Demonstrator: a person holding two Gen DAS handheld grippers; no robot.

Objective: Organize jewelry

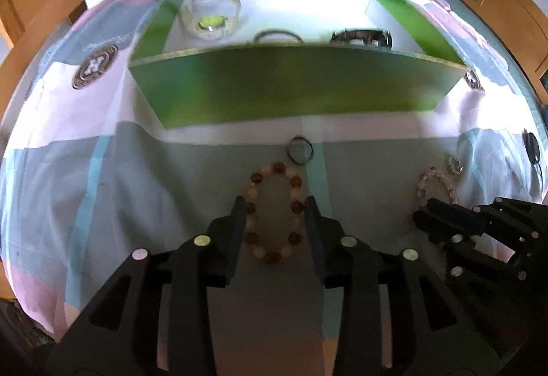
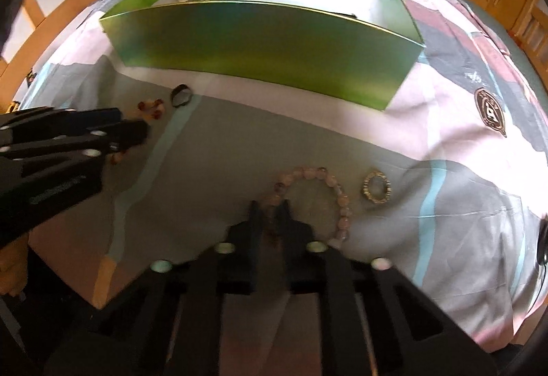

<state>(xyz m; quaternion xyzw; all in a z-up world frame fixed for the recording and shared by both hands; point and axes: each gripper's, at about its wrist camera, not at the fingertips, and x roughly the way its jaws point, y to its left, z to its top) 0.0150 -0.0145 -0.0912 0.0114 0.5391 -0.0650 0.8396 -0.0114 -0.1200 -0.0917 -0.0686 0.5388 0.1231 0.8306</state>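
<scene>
On the bedspread before the green box point(image 1: 294, 91), the left gripper point(image 1: 275, 204) straddles the amber bead bracelet point(image 1: 274, 211), jaws parted; the right gripper point(image 2: 270, 208) pinches the pink bead bracelet point(image 2: 328, 191). Each should clamp a single strand squarely before lifting.

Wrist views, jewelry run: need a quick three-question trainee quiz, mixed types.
1. True or false: the right claw is shut on the pink bead bracelet.
2. What straddles the red-and-cream bead bracelet? A) left claw B) right claw C) nothing
3. Fill in: the small dark ring lies on the bedsheet between that bracelet and the green ____.

Key: 1 true; 2 A; 3 box
</scene>
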